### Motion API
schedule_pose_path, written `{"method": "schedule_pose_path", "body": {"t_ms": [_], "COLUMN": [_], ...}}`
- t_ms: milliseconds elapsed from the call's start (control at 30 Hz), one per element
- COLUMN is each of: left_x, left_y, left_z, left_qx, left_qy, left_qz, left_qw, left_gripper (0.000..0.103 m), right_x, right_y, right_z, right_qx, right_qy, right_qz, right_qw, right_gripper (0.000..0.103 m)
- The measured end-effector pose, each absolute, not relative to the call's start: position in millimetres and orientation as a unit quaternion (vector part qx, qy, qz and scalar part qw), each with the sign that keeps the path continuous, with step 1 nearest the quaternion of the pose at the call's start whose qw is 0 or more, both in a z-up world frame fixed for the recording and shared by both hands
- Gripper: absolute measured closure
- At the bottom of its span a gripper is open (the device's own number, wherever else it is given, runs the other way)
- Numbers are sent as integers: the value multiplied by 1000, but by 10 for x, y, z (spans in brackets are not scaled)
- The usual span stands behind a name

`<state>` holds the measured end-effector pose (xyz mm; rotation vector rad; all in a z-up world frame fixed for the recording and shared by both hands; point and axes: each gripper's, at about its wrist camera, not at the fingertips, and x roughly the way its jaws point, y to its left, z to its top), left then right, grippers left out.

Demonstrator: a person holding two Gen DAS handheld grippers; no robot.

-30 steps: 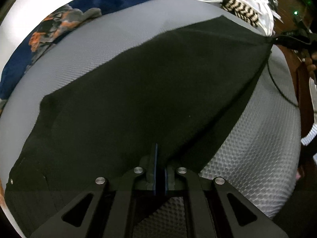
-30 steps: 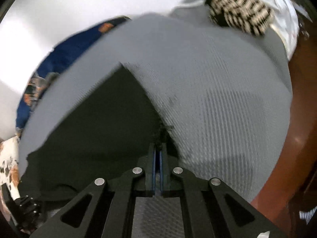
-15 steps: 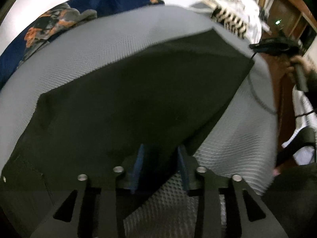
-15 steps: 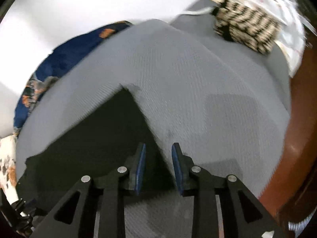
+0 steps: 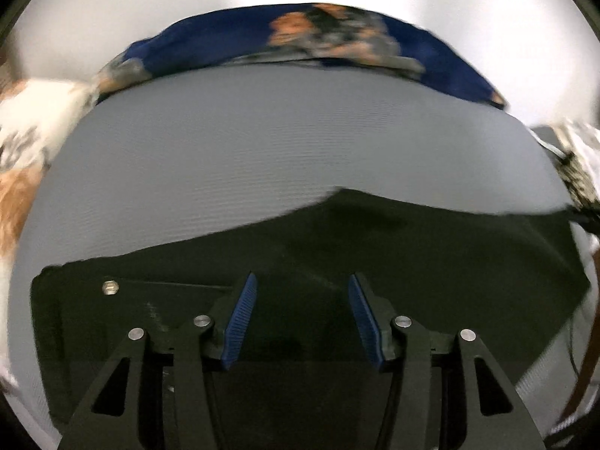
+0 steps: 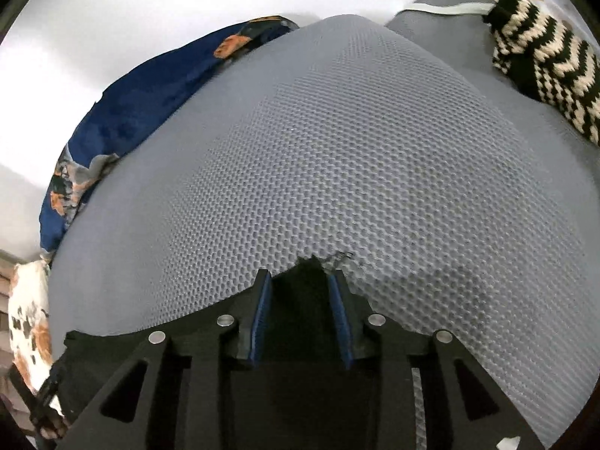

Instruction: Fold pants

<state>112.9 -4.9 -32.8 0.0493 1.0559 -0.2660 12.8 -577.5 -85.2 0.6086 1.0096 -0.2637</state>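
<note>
Grey mesh surface (image 6: 375,157) bears black pants (image 5: 375,247); no legible writing.

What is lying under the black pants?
The black pants lie on a grey mesh mat, which shows around them in both views. Whether anything else lies beneath cannot be seen, because the fabric covers it.

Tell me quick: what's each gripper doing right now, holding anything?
Left gripper: jaws apart and opening, above the black pants, gripping nothing.
Right gripper: jaws apart, closing slightly, over the pants' corner, not clamped on it.
</note>
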Motion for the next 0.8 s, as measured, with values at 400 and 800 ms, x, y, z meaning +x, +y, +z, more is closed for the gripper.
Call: {"method": "schedule_pose_path", "body": {"t_ms": [400, 800], "left_x": [1437, 1128], "left_y": [-18, 713], "left_z": [-644, -251], "left_qx": [88, 35], "left_qy": [507, 475], "left_qz": [-87, -77], "left_qw": [853, 876], "left_gripper": [55, 55], "right_x": [169, 1064], "right_y": [-5793, -3442], "right_z": [-849, -181], "right_qx": [243, 114], "right_qy": [484, 494], "right_qz": [-196, 98], "right_qw": [818, 856], "right_gripper": [96, 65]}}
